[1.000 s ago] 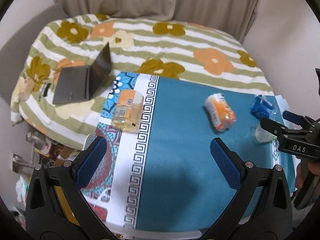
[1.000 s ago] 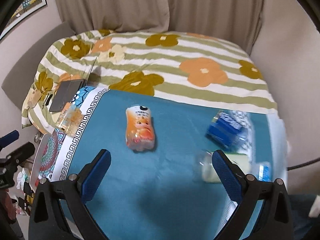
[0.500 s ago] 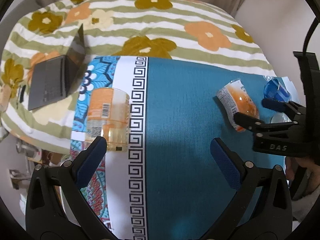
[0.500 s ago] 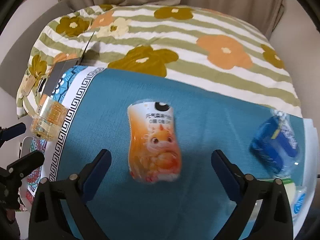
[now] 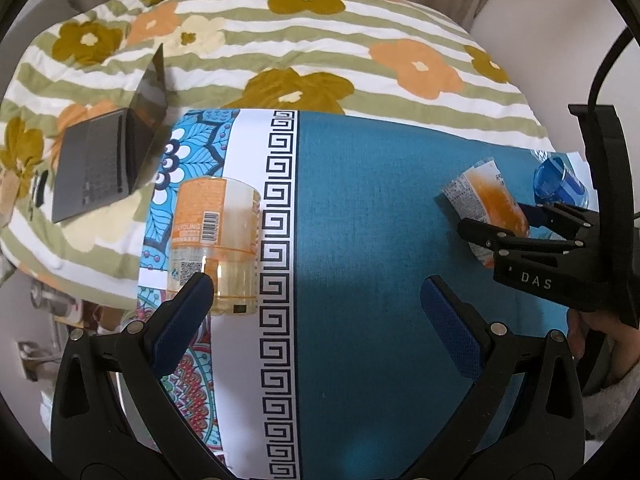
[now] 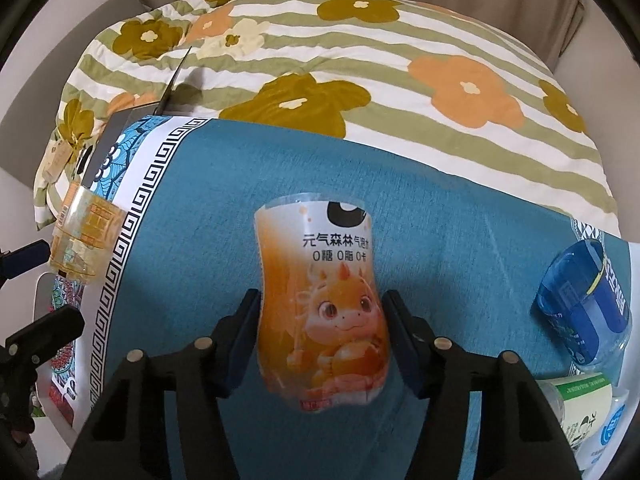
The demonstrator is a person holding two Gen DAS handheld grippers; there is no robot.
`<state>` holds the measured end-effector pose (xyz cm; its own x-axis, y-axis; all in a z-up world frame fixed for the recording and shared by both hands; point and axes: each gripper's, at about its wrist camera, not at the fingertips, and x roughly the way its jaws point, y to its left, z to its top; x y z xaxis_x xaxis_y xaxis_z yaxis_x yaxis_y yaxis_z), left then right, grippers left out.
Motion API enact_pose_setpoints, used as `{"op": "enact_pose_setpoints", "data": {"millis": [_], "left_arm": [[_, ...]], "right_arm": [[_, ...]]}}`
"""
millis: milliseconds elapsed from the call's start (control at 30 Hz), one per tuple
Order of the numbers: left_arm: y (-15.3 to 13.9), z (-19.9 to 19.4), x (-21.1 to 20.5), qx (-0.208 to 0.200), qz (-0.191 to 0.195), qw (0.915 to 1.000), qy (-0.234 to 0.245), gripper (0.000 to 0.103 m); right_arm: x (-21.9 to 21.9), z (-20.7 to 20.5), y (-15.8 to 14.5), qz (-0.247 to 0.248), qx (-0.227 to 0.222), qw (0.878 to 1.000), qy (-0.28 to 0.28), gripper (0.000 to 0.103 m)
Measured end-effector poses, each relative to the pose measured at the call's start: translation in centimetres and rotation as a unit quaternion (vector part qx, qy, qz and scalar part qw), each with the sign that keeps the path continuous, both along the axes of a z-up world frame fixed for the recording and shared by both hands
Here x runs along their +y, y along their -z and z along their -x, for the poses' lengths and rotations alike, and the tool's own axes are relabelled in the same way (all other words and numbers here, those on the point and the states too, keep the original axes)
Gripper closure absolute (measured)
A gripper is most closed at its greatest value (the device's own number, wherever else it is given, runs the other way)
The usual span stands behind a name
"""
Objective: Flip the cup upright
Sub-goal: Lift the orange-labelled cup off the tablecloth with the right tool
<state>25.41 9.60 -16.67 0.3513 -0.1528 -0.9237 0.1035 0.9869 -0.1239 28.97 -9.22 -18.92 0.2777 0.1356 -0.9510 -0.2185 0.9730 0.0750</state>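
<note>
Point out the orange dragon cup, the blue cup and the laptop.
orange dragon cup (image 6: 320, 312): right wrist view, on the printed dragon at mid-body.
blue cup (image 6: 588, 312): right wrist view, on its blue side wall.
laptop (image 5: 96, 164): left wrist view, on the keyboard deck.

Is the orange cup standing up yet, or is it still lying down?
Not yet. Nothing is done: the orange cup lies on its side on the blue cloth. The right gripper straddles it, jaws close beside it. Gripping, lifting and standing it up remain. The left gripper is open.

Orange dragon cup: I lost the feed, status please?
Right hand-held gripper closing around orange dragon cup, contact unclear. Cup lies on its side on blue cloth. Left hand-held gripper open, empty. Nothing blocking.
</note>
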Motion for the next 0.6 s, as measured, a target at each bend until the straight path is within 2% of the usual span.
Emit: {"op": "enact_pose_setpoints", "data": {"millis": [267,600], "left_arm": [[-1.6,2.1,-0.4,-0.013,-0.002,0.9998,-0.012,0.0],[-3.4,7.1,-2.5,-0.022,0.004,0.9995,-0.022,0.0]], "right_arm": [[-0.5,1.8,-1.8,-0.014,-0.011,1.0,0.0,0.047],[-2.6,7.6,-4.7,-0.034,-0.009,0.999,0.02,0.047]]}}
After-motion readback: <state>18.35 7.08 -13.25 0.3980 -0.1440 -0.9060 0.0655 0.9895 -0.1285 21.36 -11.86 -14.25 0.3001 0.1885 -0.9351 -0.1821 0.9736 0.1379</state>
